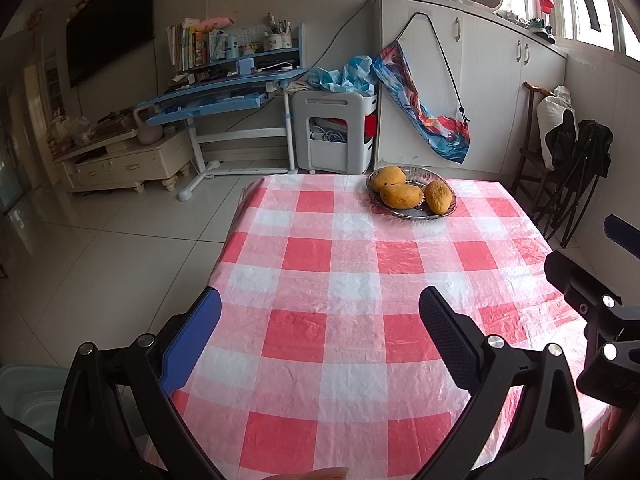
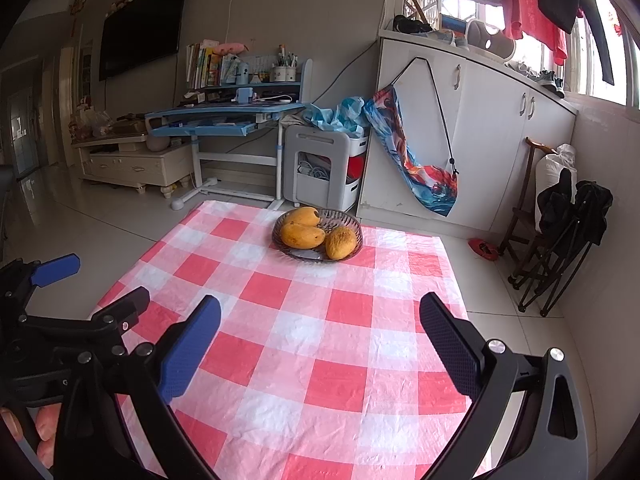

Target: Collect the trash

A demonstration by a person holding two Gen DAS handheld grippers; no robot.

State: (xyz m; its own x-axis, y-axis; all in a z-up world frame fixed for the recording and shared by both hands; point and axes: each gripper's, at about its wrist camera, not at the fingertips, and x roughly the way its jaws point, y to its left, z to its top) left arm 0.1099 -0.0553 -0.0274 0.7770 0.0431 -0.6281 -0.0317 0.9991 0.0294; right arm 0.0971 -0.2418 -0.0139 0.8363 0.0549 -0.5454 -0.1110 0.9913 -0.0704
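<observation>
A bowl (image 1: 412, 194) with three mangoes (image 1: 401, 195) in it stands on the table (image 1: 320, 280) near its far edge. Behind the table, a desk (image 1: 224, 96) stands left, a cart (image 1: 334, 128) beside it, and a cabinet (image 1: 480, 80) right. A chair (image 1: 560, 160) lies right of the table.

The left gripper (image 1: 320, 308) hangs with its jaws spread wide over a red-and-white checked tablecloth (image 1: 344, 280). Three mangoes (image 1: 401, 195) lie in a bowl (image 1: 408, 214) at the far end. The right gripper (image 1: 592, 280) shows at the right edge.
</observation>
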